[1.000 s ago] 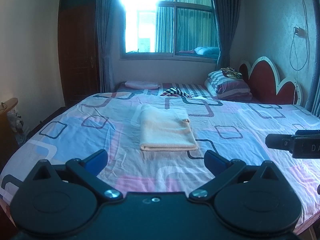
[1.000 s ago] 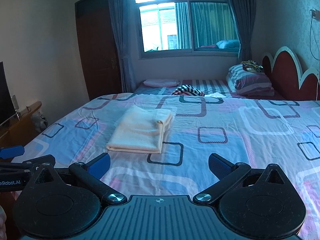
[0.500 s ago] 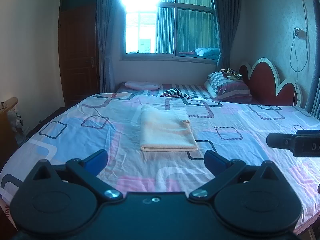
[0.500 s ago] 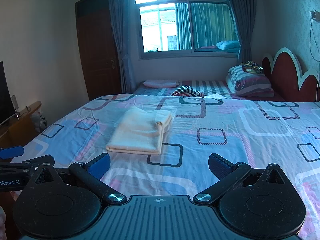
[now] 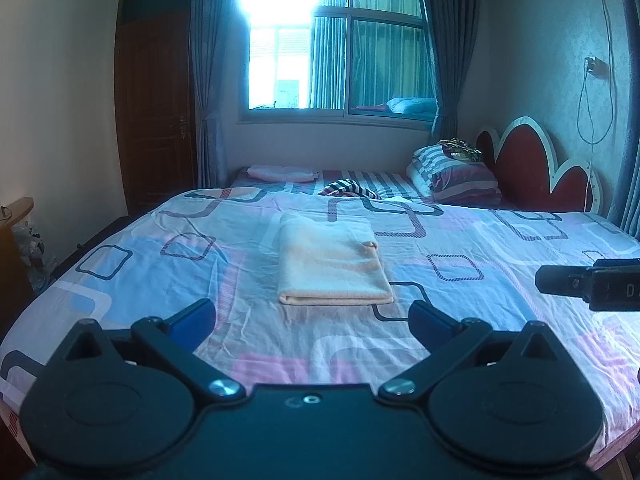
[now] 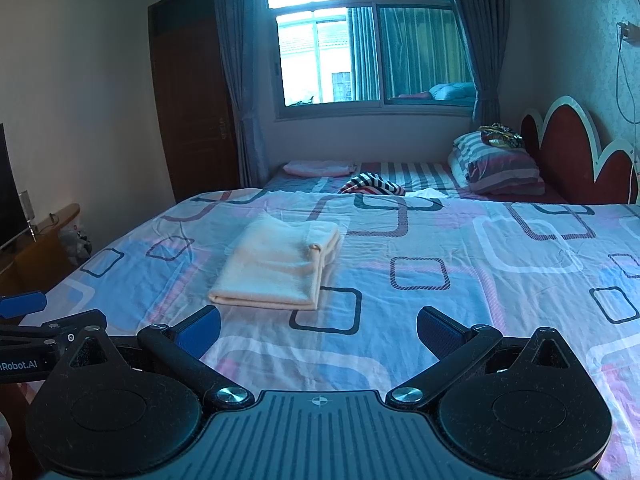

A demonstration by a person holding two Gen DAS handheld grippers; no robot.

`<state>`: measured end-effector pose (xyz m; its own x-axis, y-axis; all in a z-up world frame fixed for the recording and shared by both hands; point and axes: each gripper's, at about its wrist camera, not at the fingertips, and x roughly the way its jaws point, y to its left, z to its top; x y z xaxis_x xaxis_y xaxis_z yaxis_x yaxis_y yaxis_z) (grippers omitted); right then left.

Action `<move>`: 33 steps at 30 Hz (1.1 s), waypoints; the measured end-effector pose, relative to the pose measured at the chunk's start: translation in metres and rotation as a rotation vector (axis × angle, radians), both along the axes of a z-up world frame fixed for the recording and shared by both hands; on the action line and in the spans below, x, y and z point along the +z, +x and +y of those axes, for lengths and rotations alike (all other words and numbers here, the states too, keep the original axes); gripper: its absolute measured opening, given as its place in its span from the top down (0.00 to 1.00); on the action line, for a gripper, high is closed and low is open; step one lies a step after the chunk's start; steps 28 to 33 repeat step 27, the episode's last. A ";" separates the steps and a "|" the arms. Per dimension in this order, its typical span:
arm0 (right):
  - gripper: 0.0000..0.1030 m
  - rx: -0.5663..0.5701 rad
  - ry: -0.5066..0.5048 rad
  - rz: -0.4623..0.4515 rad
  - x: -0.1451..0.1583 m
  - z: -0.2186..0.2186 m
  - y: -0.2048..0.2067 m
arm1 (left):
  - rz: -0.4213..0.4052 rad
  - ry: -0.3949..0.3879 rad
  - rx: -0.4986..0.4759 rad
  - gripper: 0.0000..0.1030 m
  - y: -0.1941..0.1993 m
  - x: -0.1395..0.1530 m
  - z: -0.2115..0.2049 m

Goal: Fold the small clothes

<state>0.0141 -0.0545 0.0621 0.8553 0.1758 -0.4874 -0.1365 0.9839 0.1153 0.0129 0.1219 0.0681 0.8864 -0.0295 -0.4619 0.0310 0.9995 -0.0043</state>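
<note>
A cream cloth (image 5: 332, 264) lies folded into a neat rectangle on the patterned bed sheet (image 5: 160, 280); the same cloth (image 6: 276, 268) shows left of centre in the right wrist view. My left gripper (image 5: 312, 318) is open, its blue fingertips just short of the cloth's near edge and holding nothing. My right gripper (image 6: 318, 328) is open too, empty, hovering over the sheet to the right of the cloth. A part of the right gripper (image 5: 592, 284) juts in at the right edge of the left wrist view.
A striped garment (image 6: 372, 184) and a pink folded item (image 6: 316, 168) lie on the far striped bed. Pillows (image 5: 456, 176) rest against the red headboard (image 5: 536, 164). A wooden stand (image 6: 40, 248) is at the left, with a door (image 5: 156, 92) beyond.
</note>
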 end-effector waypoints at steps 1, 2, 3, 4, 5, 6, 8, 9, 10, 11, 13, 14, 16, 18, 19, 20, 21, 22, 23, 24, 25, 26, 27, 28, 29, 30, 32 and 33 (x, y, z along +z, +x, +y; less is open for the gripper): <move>0.00 0.000 0.000 0.000 0.000 0.000 0.000 | 0.000 0.000 -0.001 0.01 0.000 0.000 0.000; 0.00 0.000 0.000 0.000 0.000 0.000 0.000 | -0.002 0.002 -0.002 0.01 0.000 0.000 0.000; 0.00 0.000 0.000 0.000 0.000 0.000 0.000 | -0.002 0.003 -0.002 0.01 0.000 0.000 -0.001; 0.00 0.001 0.001 -0.002 0.001 0.000 0.000 | -0.005 0.006 -0.005 0.01 -0.001 0.000 -0.001; 0.00 0.001 0.001 -0.002 0.001 0.000 0.000 | -0.007 0.007 -0.009 0.01 -0.001 -0.001 -0.001; 0.00 0.002 0.002 -0.002 0.001 0.000 0.000 | -0.008 0.008 -0.010 0.01 -0.001 0.000 -0.001; 0.00 0.001 0.002 -0.003 0.001 0.000 0.000 | -0.011 0.007 -0.016 0.01 -0.001 -0.001 0.000; 0.00 0.001 0.002 -0.002 0.001 0.000 0.000 | -0.012 0.008 -0.019 0.01 -0.001 -0.001 0.000; 0.00 0.001 0.002 -0.001 0.001 0.000 0.000 | -0.012 0.009 -0.019 0.01 -0.001 0.000 0.000; 0.00 0.001 0.001 -0.001 0.001 0.000 0.000 | -0.013 0.008 -0.017 0.01 -0.001 -0.001 0.000; 0.00 0.001 0.001 -0.001 0.001 0.000 0.000 | -0.014 0.004 -0.017 0.01 -0.001 -0.001 0.001; 0.00 0.001 0.002 -0.001 0.001 0.000 0.000 | -0.014 0.003 -0.018 0.01 -0.001 -0.001 0.001; 0.00 0.002 0.002 0.000 0.001 0.001 0.000 | -0.017 0.004 -0.025 0.01 -0.001 -0.002 0.001; 0.00 0.003 0.002 0.000 0.001 0.001 0.000 | -0.020 0.008 -0.027 0.01 -0.002 -0.002 0.000; 0.00 0.003 0.002 0.000 0.001 0.001 0.000 | -0.020 0.010 -0.031 0.01 -0.002 -0.003 0.000; 0.00 0.004 0.002 0.000 0.001 0.001 0.000 | -0.022 0.011 -0.036 0.01 -0.002 -0.003 0.000; 0.00 0.005 0.002 0.000 0.000 0.001 0.000 | -0.024 0.011 -0.038 0.01 -0.002 -0.003 0.000; 0.00 0.006 0.002 -0.001 0.000 0.001 0.000 | -0.022 0.012 -0.038 0.01 -0.003 -0.003 0.000; 0.00 0.007 0.002 -0.001 0.000 0.001 0.000 | -0.017 0.010 -0.035 0.01 -0.002 -0.004 0.000; 0.00 0.008 0.002 0.000 -0.001 0.001 0.001 | -0.013 0.007 -0.035 0.01 -0.002 -0.004 0.001; 0.00 0.009 0.002 0.000 -0.001 0.001 0.001 | -0.009 0.004 -0.035 0.01 -0.001 -0.004 0.001; 0.00 0.009 0.002 0.000 -0.002 0.001 0.001 | -0.004 0.002 -0.028 0.01 -0.001 -0.004 0.000; 0.00 0.010 0.003 0.001 -0.002 0.001 0.001 | 0.002 -0.002 -0.021 0.01 -0.001 -0.004 0.001; 0.00 0.010 0.003 0.001 -0.002 0.001 0.001 | 0.002 -0.002 -0.021 0.01 -0.001 -0.004 0.001; 0.00 0.010 0.003 0.001 -0.002 0.001 0.001 | 0.002 -0.002 -0.021 0.01 -0.001 -0.004 0.001; 0.00 0.010 0.003 0.001 -0.002 0.001 0.001 | 0.002 -0.002 -0.021 0.01 -0.001 -0.004 0.001; 0.00 0.010 0.003 0.001 -0.002 0.001 0.001 | 0.002 -0.002 -0.021 0.01 -0.001 -0.004 0.001; 0.00 0.010 0.003 0.001 -0.002 0.001 0.001 | 0.002 -0.002 -0.021 0.01 -0.001 -0.004 0.001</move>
